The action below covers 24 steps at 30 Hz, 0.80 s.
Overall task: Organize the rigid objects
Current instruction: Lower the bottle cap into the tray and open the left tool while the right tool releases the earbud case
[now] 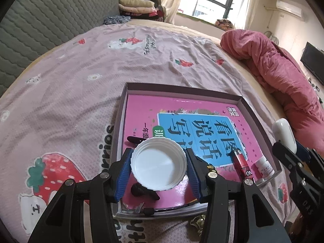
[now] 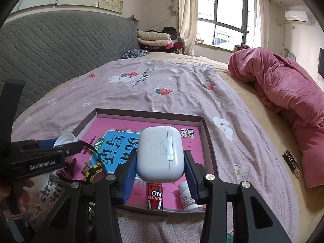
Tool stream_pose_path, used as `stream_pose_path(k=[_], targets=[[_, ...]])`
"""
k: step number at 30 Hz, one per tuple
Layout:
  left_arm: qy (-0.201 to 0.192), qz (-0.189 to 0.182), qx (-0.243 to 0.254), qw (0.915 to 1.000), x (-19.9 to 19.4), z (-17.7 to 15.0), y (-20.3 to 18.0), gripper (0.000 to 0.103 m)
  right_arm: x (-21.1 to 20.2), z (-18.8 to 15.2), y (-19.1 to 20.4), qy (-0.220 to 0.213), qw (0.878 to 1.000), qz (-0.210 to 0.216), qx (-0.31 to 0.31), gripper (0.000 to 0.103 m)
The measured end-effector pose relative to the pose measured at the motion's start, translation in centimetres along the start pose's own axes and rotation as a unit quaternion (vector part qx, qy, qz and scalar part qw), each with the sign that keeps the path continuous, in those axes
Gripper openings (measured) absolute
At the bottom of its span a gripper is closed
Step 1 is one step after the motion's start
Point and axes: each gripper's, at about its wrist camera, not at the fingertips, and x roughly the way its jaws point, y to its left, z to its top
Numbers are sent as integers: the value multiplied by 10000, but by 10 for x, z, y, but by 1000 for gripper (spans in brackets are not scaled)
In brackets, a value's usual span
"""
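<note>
My left gripper (image 1: 159, 167) is shut on a white ribbed jar lid (image 1: 159, 164) and holds it over the near left part of a shallow box (image 1: 182, 90) lined with a pink book. My right gripper (image 2: 160, 170) is shut on a white earbuds case (image 2: 160, 154) above the box's (image 2: 149, 115) near edge. In the box lie a red lighter (image 1: 242, 166), a small white bottle (image 1: 265, 167) and black hair clips (image 1: 141, 190). The lighter (image 2: 155, 196) and bottle (image 2: 187, 197) also show under the right gripper.
The box sits on a pink strawberry-print sheet (image 1: 81, 85) on a bed. A rolled pink quilt (image 1: 279, 70) lies at the right. A grey headboard (image 1: 50, 16) stands at the left. A small dark labelled item (image 2: 291, 162) lies on the sheet at the right.
</note>
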Motion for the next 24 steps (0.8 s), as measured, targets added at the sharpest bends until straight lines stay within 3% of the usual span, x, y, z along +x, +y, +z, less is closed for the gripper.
stream_pose_path(k=[12,24], targets=[[175,-144,-54,9997,15,-5,3,52,21,0,3,306,9995,-54,-98,44],[322,-133,215,9992,29,-13,-11,52,39,-20,4,851,9962,-111,-115,44]])
